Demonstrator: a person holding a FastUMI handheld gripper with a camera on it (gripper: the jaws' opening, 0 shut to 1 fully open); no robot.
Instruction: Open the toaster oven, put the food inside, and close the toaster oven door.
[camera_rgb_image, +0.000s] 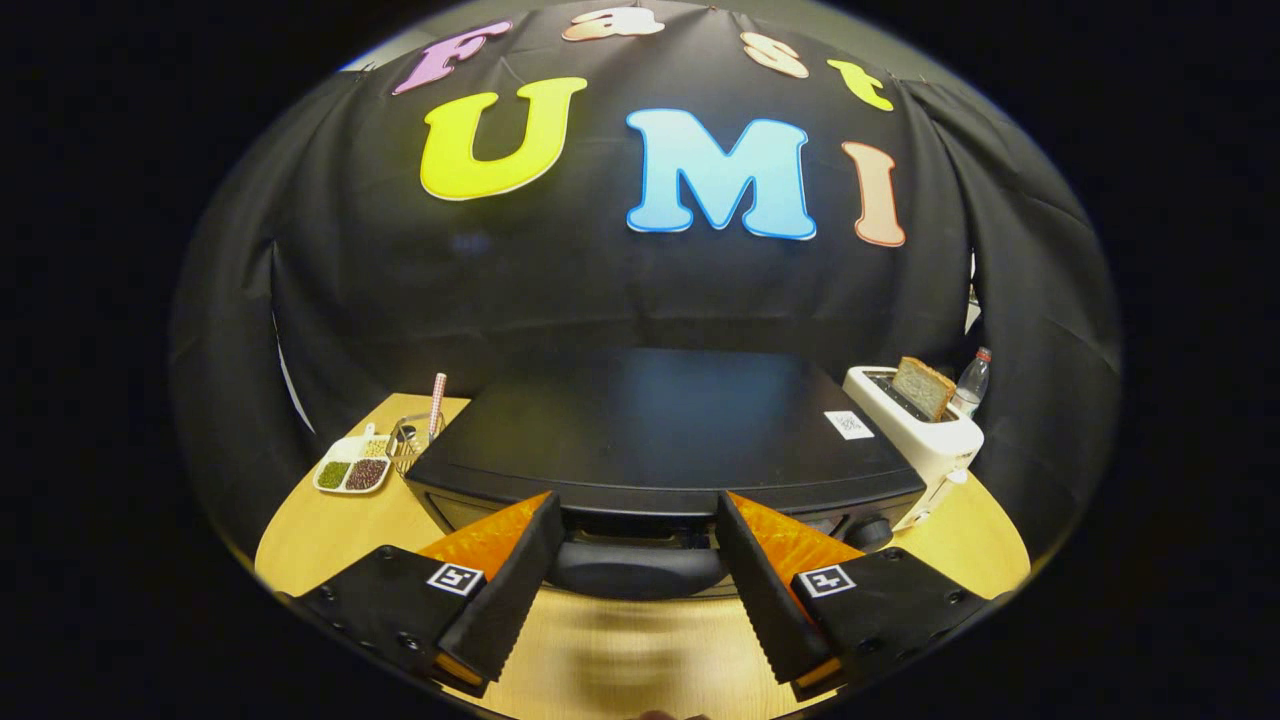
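The black toaster oven (650, 430) stands on the round wooden table (330, 530), seen from above its top. Its dark door handle (637, 567) lies just ahead, between my two fingers. My gripper (637, 515) is open, with one finger on each side of the handle and a gap to it on both sides. Whether the door is ajar I cannot tell from this angle. A knob (868, 531) shows at the oven's front right.
A white pop-up toaster (925, 440) with a slice of bread (922, 387) in it stands right of the oven, a plastic bottle (972, 383) behind it. To the left sit a divided dish of beans (352, 471) and a glass holder (410, 440) with a straw.
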